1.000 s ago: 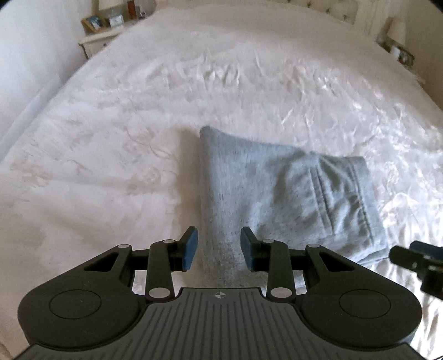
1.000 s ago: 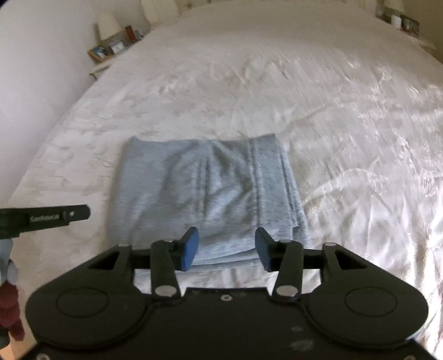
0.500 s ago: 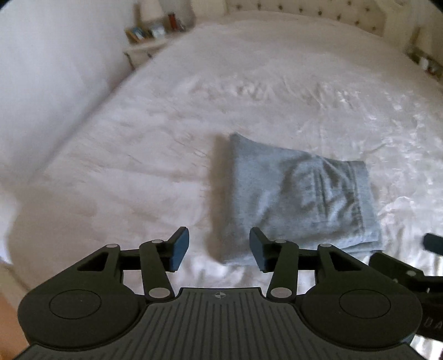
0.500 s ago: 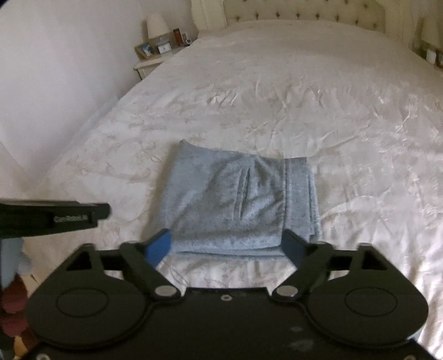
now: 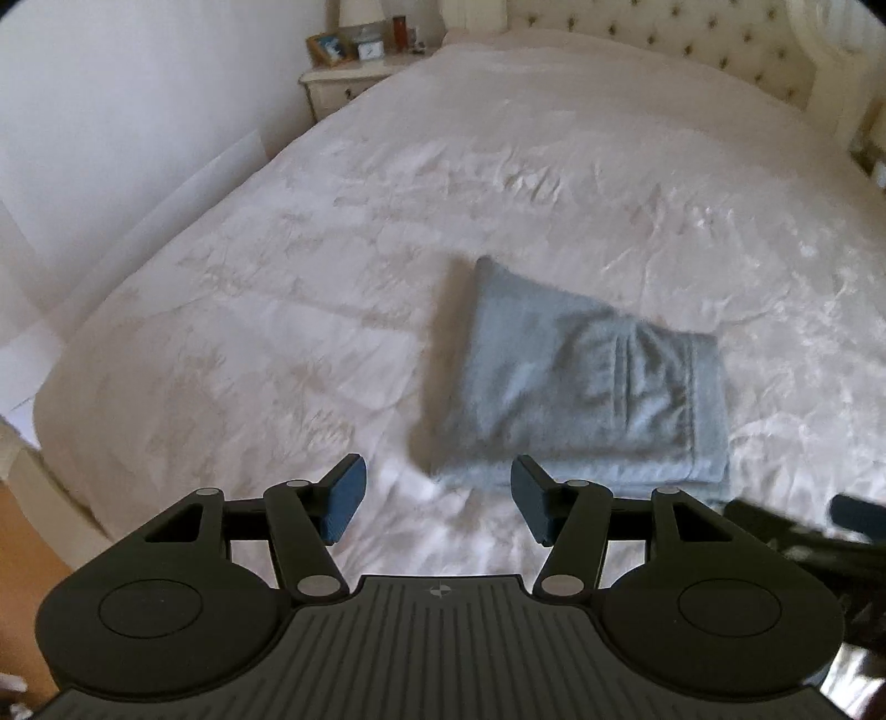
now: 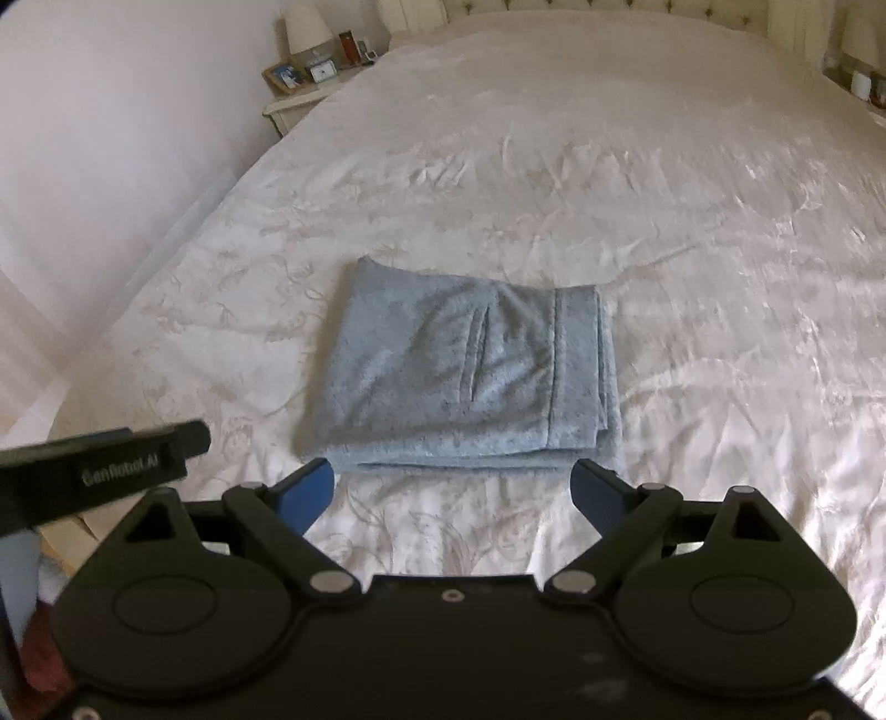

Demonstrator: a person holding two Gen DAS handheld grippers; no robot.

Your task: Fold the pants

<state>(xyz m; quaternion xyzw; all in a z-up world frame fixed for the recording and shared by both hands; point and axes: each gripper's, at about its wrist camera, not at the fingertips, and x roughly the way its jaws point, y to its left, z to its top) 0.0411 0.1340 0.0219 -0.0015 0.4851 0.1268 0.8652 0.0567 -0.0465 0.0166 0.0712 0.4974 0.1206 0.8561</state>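
Observation:
The light blue pants [image 5: 587,387] lie folded into a compact rectangle on the white bedspread [image 5: 277,332], pocket side up. They also show in the right wrist view [image 6: 470,376]. My left gripper [image 5: 437,501] is open and empty, held above the bed just short of the pants' near left corner. My right gripper [image 6: 451,493] is wide open and empty, centred in front of the pants' near folded edge. Neither gripper touches the cloth. The left gripper's body [image 6: 99,471] shows at the left of the right wrist view.
A nightstand [image 5: 349,83] with a lamp, picture frame and clock stands at the far left of the bed. A tufted headboard [image 5: 692,50] is at the back. The bed's left edge [image 5: 50,443] drops to a wooden floor. A second nightstand [image 6: 858,83] is at the far right.
Both grippers have pulled back and risen from the folded pants. Their jaws have opened wider, the right one most. The pants stay in place on the bed.

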